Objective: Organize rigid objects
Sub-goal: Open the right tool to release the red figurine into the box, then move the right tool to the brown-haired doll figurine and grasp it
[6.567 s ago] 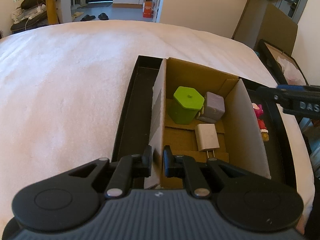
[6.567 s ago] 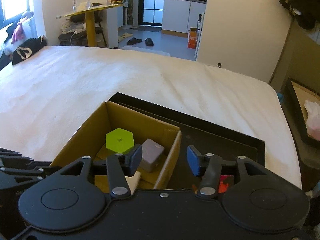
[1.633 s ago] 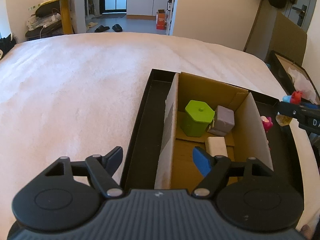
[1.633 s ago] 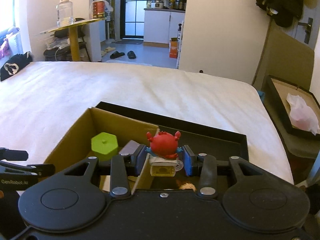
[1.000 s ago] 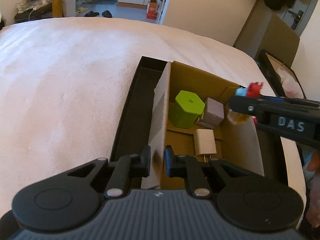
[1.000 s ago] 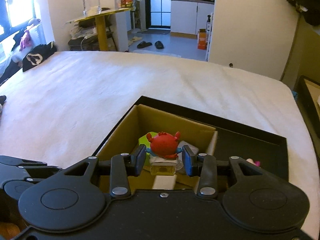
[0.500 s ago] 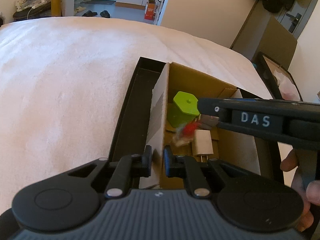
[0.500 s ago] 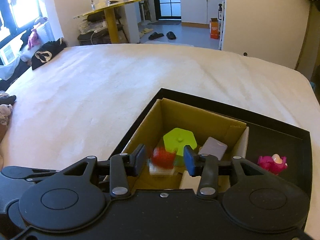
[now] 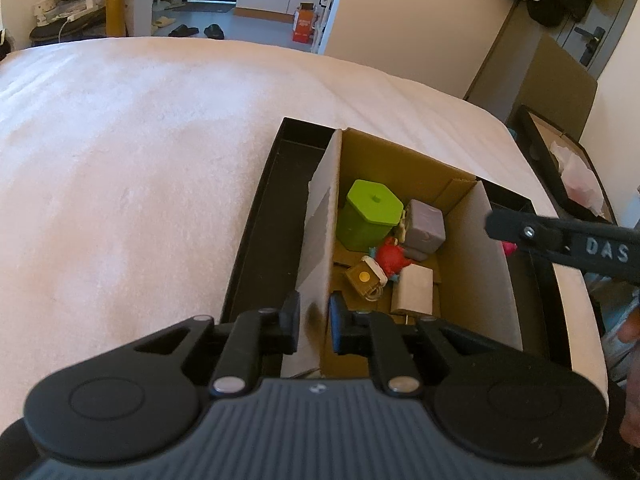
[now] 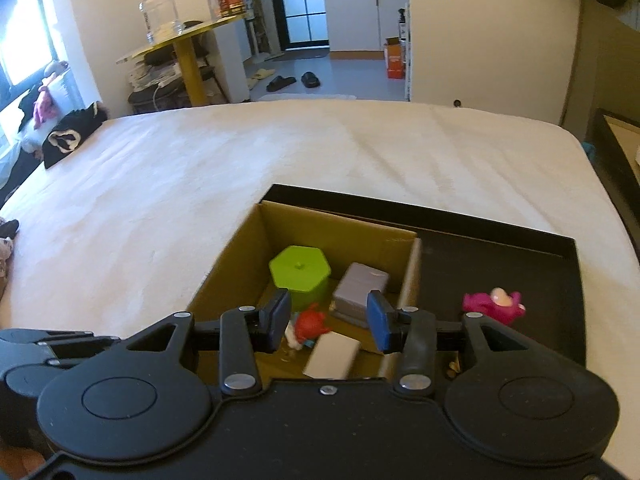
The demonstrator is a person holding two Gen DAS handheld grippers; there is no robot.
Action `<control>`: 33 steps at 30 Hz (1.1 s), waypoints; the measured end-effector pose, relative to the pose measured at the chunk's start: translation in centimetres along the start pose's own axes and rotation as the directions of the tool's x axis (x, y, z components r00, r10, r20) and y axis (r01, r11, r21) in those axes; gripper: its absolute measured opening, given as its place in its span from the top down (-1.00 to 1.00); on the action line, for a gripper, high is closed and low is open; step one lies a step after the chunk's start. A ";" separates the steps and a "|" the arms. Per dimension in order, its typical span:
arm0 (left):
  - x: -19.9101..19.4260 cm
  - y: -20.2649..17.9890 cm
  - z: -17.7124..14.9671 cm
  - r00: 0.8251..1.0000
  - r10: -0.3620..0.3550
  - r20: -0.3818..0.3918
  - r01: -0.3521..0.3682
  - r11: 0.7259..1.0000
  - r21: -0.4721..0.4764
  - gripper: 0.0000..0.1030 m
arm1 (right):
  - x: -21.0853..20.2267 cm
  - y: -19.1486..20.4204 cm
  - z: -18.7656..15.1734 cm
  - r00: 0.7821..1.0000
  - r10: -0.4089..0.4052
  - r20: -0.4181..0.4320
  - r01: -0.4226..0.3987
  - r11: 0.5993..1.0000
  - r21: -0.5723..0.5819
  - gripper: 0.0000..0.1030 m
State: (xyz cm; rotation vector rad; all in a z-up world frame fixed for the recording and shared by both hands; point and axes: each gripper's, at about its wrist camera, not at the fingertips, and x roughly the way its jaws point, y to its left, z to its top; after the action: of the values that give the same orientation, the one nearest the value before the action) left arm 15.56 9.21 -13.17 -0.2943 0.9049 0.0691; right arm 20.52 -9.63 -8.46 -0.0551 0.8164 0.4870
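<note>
Daylight from window (image 10: 24, 52) upper left in right wrist view, blown out. White bed (image 9: 140, 152) bright, slight pink cast. Box interior (image 9: 392, 216) shadowed. Strong fisheye bending at edges. Slight softness around box contents.

The cardboard box (image 10: 404, 240) is crowded at 12 o'clock by the green container (image 10: 300, 272) and grey block (image 10: 360, 292); the black tray (image 10: 500, 264) at 2 o'clock lies mostly bare.
</note>
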 end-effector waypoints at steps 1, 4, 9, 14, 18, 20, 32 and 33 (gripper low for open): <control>0.0 0.0 0.0 1.000 0.001 0.001 -0.001 1.000 -0.001 0.70 | 0.0 -0.2 -0.1 1.000 -0.003 -0.001 0.003 1.000 0.000 0.15; -0.1 0.0 0.0 1.000 0.000 0.005 0.000 1.000 -0.001 0.69 | -0.4 -0.8 -0.6 1.000 -0.021 0.002 0.021 1.000 0.001 -0.08; -0.2 -0.3 0.0 1.000 0.029 0.010 -0.029 0.999 0.012 0.64 | -0.9 -2.0 -1.5 0.998 -0.064 0.025 0.064 0.998 0.002 -0.33; -0.4 -1.2 -0.2 0.997 0.066 0.027 -0.068 0.996 0.062 0.52 | -0.9 -3.0 -2.3 0.996 -0.084 0.031 0.083 0.996 0.014 -0.52; -0.5 -1.8 -0.3 0.994 0.101 0.044 -0.105 0.990 0.094 0.36 | -1.1 -3.8 -2.9 0.996 -0.081 0.041 0.080 0.996 0.027 -0.55; -0.5 -2.0 -0.3 0.992 0.119 0.048 -0.124 0.987 0.106 0.34 | -1.3 -4.2 -3.2 0.996 -0.074 0.048 0.072 0.997 0.038 -0.55; -0.5 -2.6 -0.4 0.989 0.136 0.054 -0.142 0.980 0.136 0.34 | -1.2 -6.9 -5.2 0.997 -0.046 0.059 0.039 0.993 0.111 -0.54; -0.5 -2.7 -0.4 0.988 0.141 0.055 -0.148 0.979 0.137 0.34 | -1.2 -7.1 -5.3 0.997 -0.046 0.060 0.039 0.993 0.116 -0.54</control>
State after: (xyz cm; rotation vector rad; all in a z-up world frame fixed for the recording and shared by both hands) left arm 15.47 6.57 -12.43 -0.0947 0.8808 0.1449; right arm 19.26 -17.62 -12.27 0.0483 0.7783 0.3991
